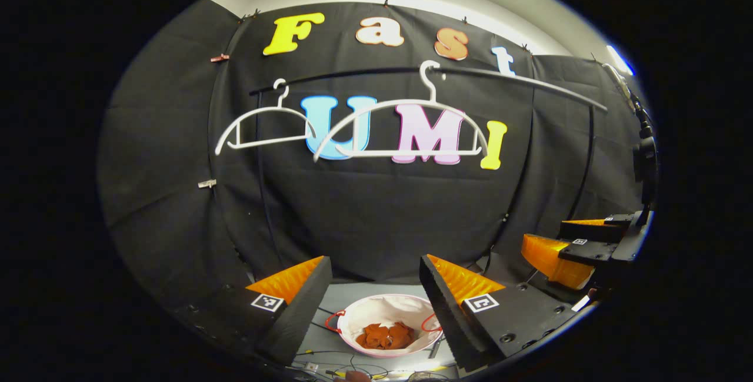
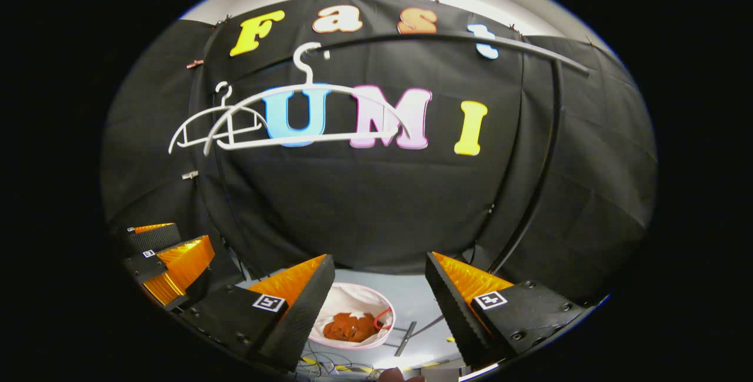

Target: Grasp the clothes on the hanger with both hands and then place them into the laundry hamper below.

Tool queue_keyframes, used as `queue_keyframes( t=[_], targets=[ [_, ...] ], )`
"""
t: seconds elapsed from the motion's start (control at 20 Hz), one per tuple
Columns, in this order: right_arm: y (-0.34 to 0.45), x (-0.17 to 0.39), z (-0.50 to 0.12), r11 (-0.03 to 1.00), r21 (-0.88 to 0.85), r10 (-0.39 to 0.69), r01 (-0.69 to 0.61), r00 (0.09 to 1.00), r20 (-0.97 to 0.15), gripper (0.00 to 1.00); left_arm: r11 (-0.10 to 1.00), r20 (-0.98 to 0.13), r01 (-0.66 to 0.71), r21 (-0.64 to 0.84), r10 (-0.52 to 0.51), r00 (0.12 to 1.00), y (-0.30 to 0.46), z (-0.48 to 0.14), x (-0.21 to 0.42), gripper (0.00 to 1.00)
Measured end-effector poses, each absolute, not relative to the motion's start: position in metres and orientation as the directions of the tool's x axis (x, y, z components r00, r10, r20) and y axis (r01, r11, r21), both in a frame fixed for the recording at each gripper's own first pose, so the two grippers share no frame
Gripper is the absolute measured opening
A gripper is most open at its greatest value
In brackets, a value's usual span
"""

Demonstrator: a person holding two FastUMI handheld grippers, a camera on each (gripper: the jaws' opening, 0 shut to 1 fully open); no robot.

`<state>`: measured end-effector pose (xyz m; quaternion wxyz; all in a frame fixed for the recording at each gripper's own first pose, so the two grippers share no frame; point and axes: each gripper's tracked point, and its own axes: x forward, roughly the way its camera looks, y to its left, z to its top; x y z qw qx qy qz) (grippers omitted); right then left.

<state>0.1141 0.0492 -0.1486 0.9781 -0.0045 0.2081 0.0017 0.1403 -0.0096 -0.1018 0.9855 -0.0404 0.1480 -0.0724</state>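
Note:
Two bare white hangers hang on a black rail, the nearer hanger in front of the farther hanger. An orange-brown garment lies crumpled inside the white laundry hamper on the floor below. My left gripper is open, high above the hamper, with nothing between its fingers. My right gripper is open too and holds nothing. Each gripper also shows in the other's view, the right gripper at the right edge, the left gripper at the lower left.
The black rail curves across the booth on black uprights. Cables and a dark bar lie on the grey floor around the hamper. Small clips pin the cloth wall.

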Motion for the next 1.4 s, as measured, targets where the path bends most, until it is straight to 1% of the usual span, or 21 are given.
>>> queue_keyframes(
  t=[0.05, 0.1, 0.15, 0.35, 0.4, 0.55, 0.6, 0.65, 0.75, 0.8, 0.85, 0.9, 0.95, 1.0, 1.05, 1.1, 1.15, 1.2, 1.25, 1.3, 1.4],
  targets=[
    [0.048, 0.110, -0.135, 1.000, -0.010, -0.003, -0.001, 0.926, -0.379, 1.00, 0.985, -0.262, 0.134, -0.107, -0.158, 0.952, -0.009, -0.089, 0.134, 0.95],
    [0.048, 0.107, -0.118, 1.000, -0.005, -0.004, 0.002, 0.937, -0.348, 0.97, 0.985, -0.237, 0.136, -0.108, -0.158, 0.959, -0.006, -0.075, 0.128, 0.95],
    [0.049, 0.105, -0.103, 1.000, -0.001, -0.005, 0.005, 0.948, -0.317, 1.00, 0.985, -0.212, 0.137, -0.105, -0.157, 0.965, -0.003, -0.062, 0.124, 0.95],
    [0.041, 0.095, -0.056, 1.000, -0.009, -0.029, 0.028, 0.976, -0.217, 0.99, 0.991, -0.110, 0.116, -0.070, -0.124, 0.986, 0.007, -0.015, 0.105, 0.95],
    [0.040, 0.093, -0.046, 1.000, -0.001, -0.025, 0.025, 0.981, -0.195, 1.00, 0.992, -0.090, 0.110, -0.060, -0.115, 0.989, 0.008, -0.006, 0.101, 0.92],
    [0.035, 0.081, -0.022, 1.000, 0.008, -0.016, 0.018, 0.989, -0.145, 0.99, 0.993, -0.056, 0.101, -0.054, -0.104, 0.993, 0.004, 0.017, 0.084, 0.92],
    [0.031, 0.077, -0.016, 1.000, 0.007, -0.019, 0.021, 0.991, -0.132, 0.96, 0.994, -0.040, 0.093, -0.055, -0.095, 0.995, 0.003, 0.023, 0.079, 0.95],
    [0.026, 0.072, -0.013, 1.000, 0.009, -0.025, 0.026, 0.992, -0.126, 1.00, 0.996, -0.033, 0.072, -0.051, -0.074, 0.997, 0.008, 0.026, 0.075, 0.95],
    [0.021, 0.065, -0.010, 1.000, 0.020, -0.021, 0.023, 0.993, -0.118, 0.99, 0.998, -0.021, 0.058, -0.032, -0.059, 0.998, 0.005, 0.031, 0.068, 0.92],
    [0.018, 0.063, -0.005, 0.999, 0.021, -0.022, 0.025, 0.994, -0.104, 0.97, 0.998, -0.008, 0.054, -0.026, -0.054, 0.998, 0.004, 0.033, 0.064, 0.92],
    [0.013, 0.063, -0.001, 0.999, 0.018, -0.029, 0.030, 0.996, -0.088, 0.99, 0.998, 0.002, 0.054, -0.027, -0.054, 0.999, 0.003, 0.035, 0.061, 0.92],
    [0.011, 0.062, 0.002, 0.999, 0.015, -0.031, 0.032, 0.997, -0.077, 0.99, 0.998, 0.007, 0.056, -0.035, -0.056, 0.998, 0.001, 0.036, 0.056, 0.92],
    [0.009, 0.060, 0.005, 0.999, 0.017, -0.030, 0.032, 0.997, -0.068, 0.96, 0.997, 0.011, 0.058, -0.044, -0.058, 0.998, 0.000, 0.037, 0.052, 0.95],
    [0.009, 0.060, 0.007, 0.999, 0.019, -0.028, 0.029, 0.998, -0.060, 1.00, 0.997, 0.013, 0.059, -0.051, -0.058, 0.998, -0.002, 0.038, 0.049, 0.92],
    [0.009, 0.060, 0.007, 0.999, 0.022, -0.024, 0.025, 0.998, -0.059, 1.00, 0.997, 0.011, 0.057, -0.054, -0.057, 0.998, -0.003, 0.038, 0.047, 0.95],
    [0.010, 0.059, 0.009, 0.999, 0.028, -0.017, 0.019, 0.998, -0.058, 1.00, 0.997, 0.012, 0.052, -0.051, -0.052, 0.999, -0.003, 0.039, 0.045, 0.92],
    [0.011, 0.056, 0.009, 0.999, 0.032, -0.012, 0.013, 0.998, -0.056, 0.99, 0.998, 0.007, 0.050, -0.044, -0.050, 0.999, -0.005, 0.038, 0.045, 0.92],
    [0.012, 0.055, 0.010, 0.999, 0.032, -0.007, 0.009, 0.999, -0.053, 0.96, 0.998, 0.003, 0.045, -0.038, -0.045, 0.999, -0.005, 0.036, 0.045, 0.95],
    [0.012, 0.053, 0.010, 1.000, 0.028, -0.003, 0.005, 0.999, -0.049, 0.96, 0.999, 0.000, 0.042, -0.033, -0.042, 0.999, -0.006, 0.036, 0.043, 0.92],
    [0.011, 0.052, 0.011, 1.000, 0.025, -0.002, 0.003, 0.999, -0.047, 1.00, 0.999, -0.002, 0.041, -0.029, -0.041, 0.999, -0.009, 0.035, 0.043, 0.92],
    [0.009, 0.049, 0.011, 1.000, 0.017, -0.003, 0.004, 0.999, -0.043, 0.99, 0.998, -0.005, 0.048, -0.031, -0.048, 0.999, -0.011, 0.034, 0.044, 0.92]
  ],
)
